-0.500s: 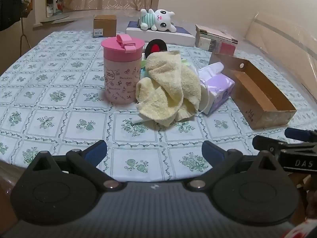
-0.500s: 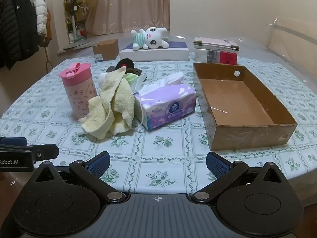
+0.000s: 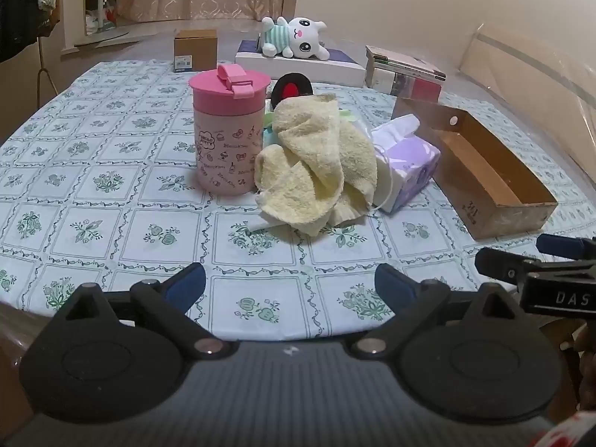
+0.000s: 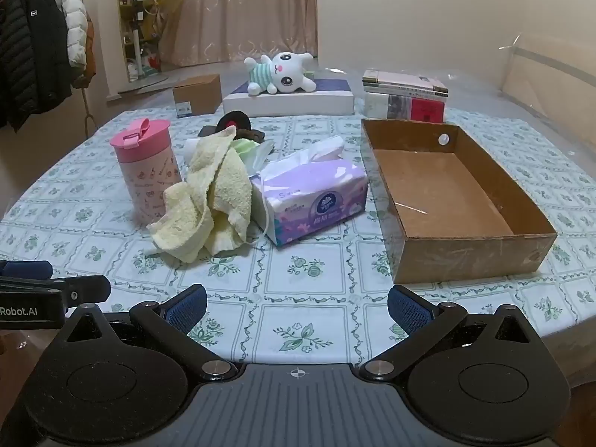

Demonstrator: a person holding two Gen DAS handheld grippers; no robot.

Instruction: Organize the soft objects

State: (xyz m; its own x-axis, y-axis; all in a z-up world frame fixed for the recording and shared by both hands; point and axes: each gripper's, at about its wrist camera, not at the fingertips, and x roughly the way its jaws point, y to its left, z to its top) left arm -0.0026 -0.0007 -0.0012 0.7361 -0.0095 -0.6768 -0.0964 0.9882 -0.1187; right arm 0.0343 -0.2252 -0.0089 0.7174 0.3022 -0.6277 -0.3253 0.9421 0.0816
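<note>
I have both tongs hanging over the near edge of the round surface (image 4: 335,320) with its green-and-white floral cloth. My left tongs (image 3: 290,283) are released, spread wide with nothing between the blue pads; my right tongs (image 4: 296,303) are likewise spread wide and hold nothing.

The crumpled pale-yellow terry towel (image 4: 212,201) lies heaped near the middle of the surface. It rests against the pink lidded plastic tumbler (image 4: 147,171) on one side and the soft purple pack of tissues (image 4: 313,197) on the other, with a thin white cord trailing out from under it. Behind the towel a black-and-red soft item (image 3: 292,87) and something pale green poke out; I cannot tell what they are.

The open brown cardboard box (image 4: 465,260), shallow and rectangular, sits just beside the tissue pack, on the far side of it from the towel, with nothing inside but a thin pale sliver on its floor.

At the far edge a white plush bunny in a striped green shirt (image 4: 279,74) lies on a flat white box (image 4: 290,102), between a small cardboard carton (image 4: 197,95) and a stack of books (image 4: 406,98).
</note>
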